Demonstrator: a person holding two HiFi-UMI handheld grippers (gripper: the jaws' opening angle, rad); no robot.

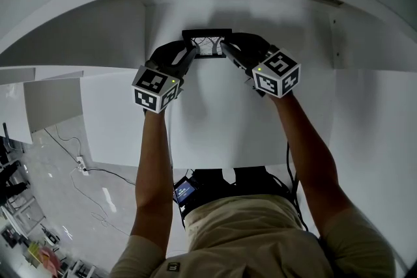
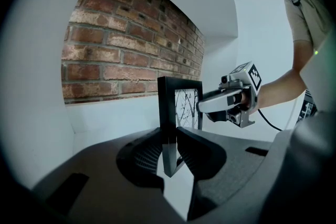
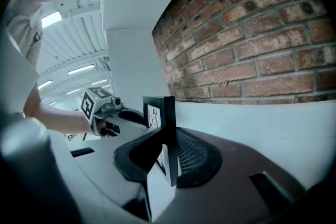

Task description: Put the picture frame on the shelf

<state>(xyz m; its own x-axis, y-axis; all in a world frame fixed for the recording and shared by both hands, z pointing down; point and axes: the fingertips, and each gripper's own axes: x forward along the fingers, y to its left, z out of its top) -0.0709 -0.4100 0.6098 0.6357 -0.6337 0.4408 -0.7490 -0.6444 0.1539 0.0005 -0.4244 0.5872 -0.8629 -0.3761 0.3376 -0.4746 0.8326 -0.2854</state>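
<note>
Head view: picture frame [image 1: 207,43] stands upright between both arms, near brick wall [image 2: 131,55] at back of white shelf [image 1: 215,120], left gripper [image 1: 193,50] clamped on its left edge, right gripper [image 1: 225,47] on its right, equally near; footing unclear.

You wore a khaki short-sleeved shirt [image 1: 260,241], and your black left gripper [image 1: 191,49] and right gripper [image 1: 225,47] each carried a white cube [image 1: 156,89] with black square markers and a green light.

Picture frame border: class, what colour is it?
The picture frame has a black border, which shows best in the left gripper view.
</note>
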